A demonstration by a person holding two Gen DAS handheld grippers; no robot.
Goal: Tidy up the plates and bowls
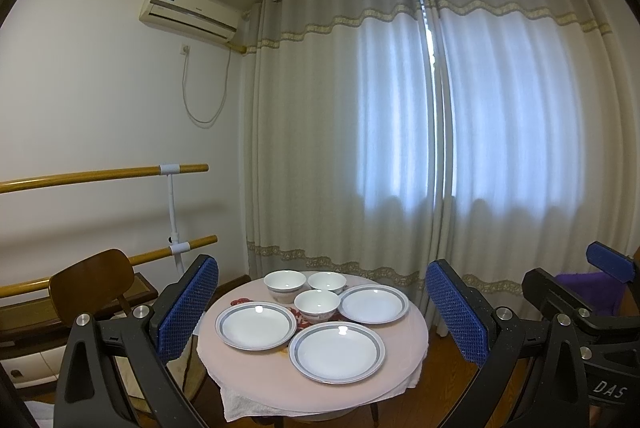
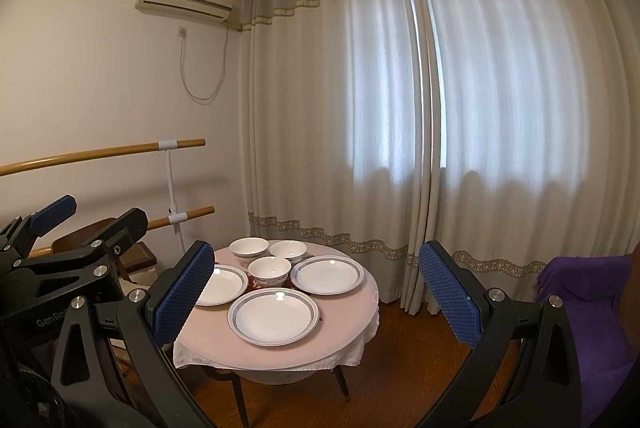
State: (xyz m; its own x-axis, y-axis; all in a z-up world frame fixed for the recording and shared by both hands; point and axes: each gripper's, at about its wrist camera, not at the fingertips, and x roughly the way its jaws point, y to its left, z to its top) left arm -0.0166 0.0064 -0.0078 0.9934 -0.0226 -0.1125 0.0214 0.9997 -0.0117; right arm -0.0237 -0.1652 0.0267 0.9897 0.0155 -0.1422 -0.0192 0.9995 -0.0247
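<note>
A small round table (image 1: 280,388) with a pale cloth holds three white plates with grey rims: left (image 1: 256,325), front (image 1: 337,351), right (image 1: 374,304). Three white bowls sit behind them: back left (image 1: 285,282), back right (image 1: 327,282), middle (image 1: 317,304). My left gripper (image 1: 322,308) is open and empty, held back from the table. My right gripper (image 2: 316,300) is open and empty, also well short of the table (image 2: 224,344). The right wrist view shows the front plate (image 2: 273,315), the right plate (image 2: 327,274), the left plate (image 2: 224,284) and the bowls (image 2: 269,270).
A wooden chair (image 1: 92,278) stands left of the table. Wooden rails on a white stand (image 1: 173,212) run along the left wall. Long curtains (image 1: 400,128) hang behind. A purple-covered seat (image 2: 588,308) is at the right. The floor is wood (image 2: 400,368).
</note>
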